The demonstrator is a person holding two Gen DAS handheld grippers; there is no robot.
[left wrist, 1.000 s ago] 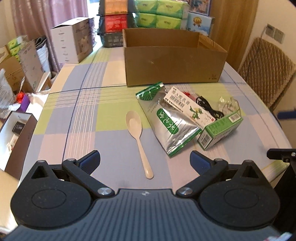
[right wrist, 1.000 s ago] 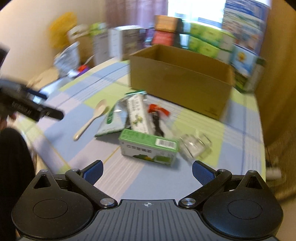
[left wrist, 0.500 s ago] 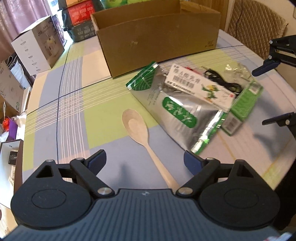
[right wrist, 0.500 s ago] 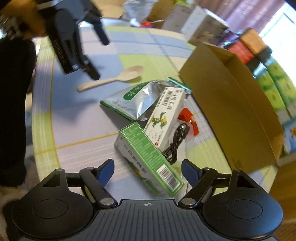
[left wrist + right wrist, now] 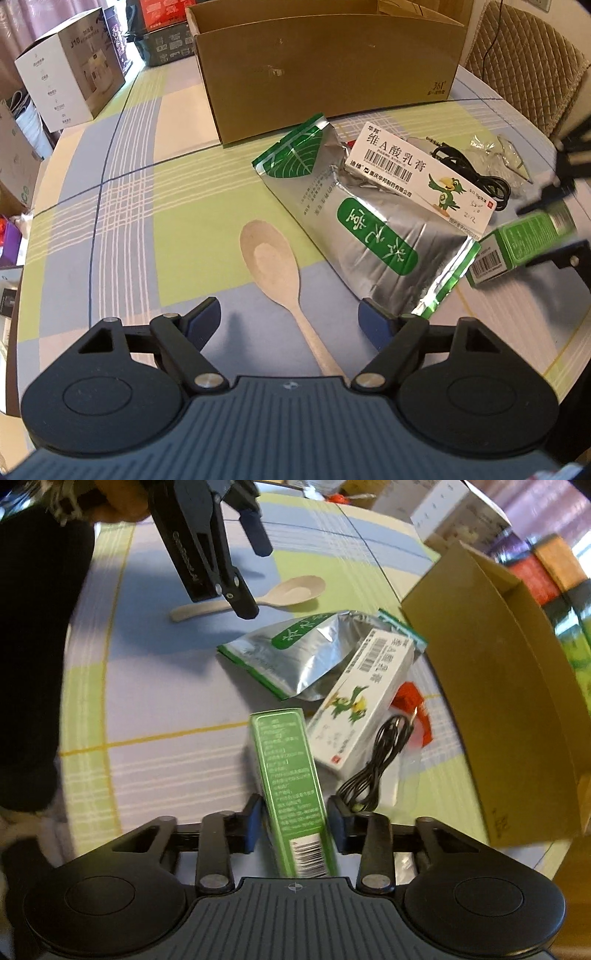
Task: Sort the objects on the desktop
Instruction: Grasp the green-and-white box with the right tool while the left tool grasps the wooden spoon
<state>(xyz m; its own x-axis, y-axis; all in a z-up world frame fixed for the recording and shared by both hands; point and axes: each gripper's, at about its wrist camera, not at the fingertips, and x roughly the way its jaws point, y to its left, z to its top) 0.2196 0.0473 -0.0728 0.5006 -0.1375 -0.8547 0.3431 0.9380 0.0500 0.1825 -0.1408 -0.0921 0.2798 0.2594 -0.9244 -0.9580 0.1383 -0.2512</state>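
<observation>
My right gripper (image 5: 295,821) is shut on a long green box (image 5: 291,775), its blue pads against both long sides. Beside that box lie a white medicine box (image 5: 362,694), a silver pouch (image 5: 306,657) and a coiled black cable (image 5: 376,768). My left gripper (image 5: 290,323) stands open just above the table. The handle of a pale spoon (image 5: 271,262) runs between its fingers, untouched. From the left wrist view the right gripper (image 5: 550,229) is blurred at the right edge around the green box (image 5: 517,240). An open cardboard box (image 5: 325,62) stands behind the pile.
A white carton (image 5: 70,66) stands at the table's far left and a quilted chair (image 5: 528,59) sits behind the right edge. A clear plastic bag (image 5: 506,155) lies by the cable. A person's dark sleeve (image 5: 29,627) fills the left of the right wrist view.
My right gripper came down onto the green box and closed around it. My left gripper moved forward and lower over the spoon handle, staying open.
</observation>
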